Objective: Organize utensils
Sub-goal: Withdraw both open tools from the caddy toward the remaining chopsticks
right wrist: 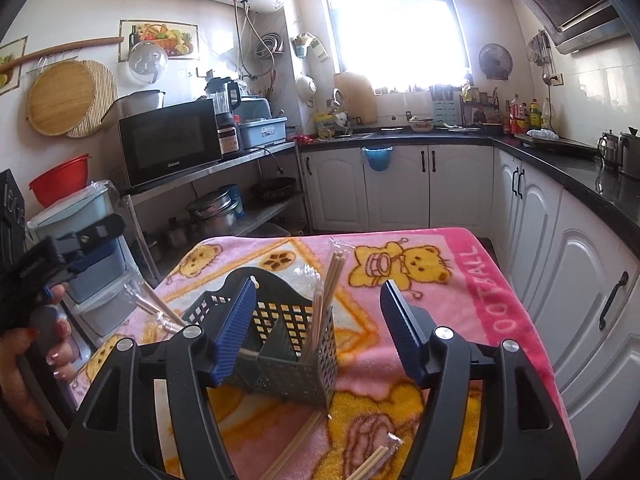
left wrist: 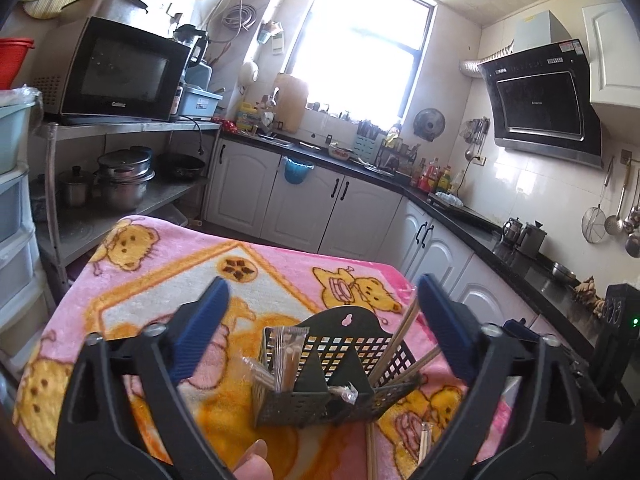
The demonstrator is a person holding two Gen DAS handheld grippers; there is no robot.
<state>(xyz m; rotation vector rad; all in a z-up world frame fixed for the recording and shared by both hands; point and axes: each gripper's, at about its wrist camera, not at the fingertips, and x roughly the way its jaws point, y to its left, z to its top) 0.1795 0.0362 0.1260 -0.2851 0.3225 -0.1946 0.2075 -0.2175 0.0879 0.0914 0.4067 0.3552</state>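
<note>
A black perforated utensil caddy stands upright on the pink bear blanket. Its left compartment holds wrapped packets; bare wooden chopsticks lean in the right one. My left gripper is wide open, the caddy low between its blue pads, untouched. My right gripper is open too; its left pad hides the caddy's left side and its right pad stands well clear. Loose chopsticks lie in front of the caddy.
More wrapped chopsticks lie left of the caddy. A hand holds the left gripper at the blanket's left edge. Plastic drawers stand close on the left, white cabinets on the right. A metal shelf with pots is behind.
</note>
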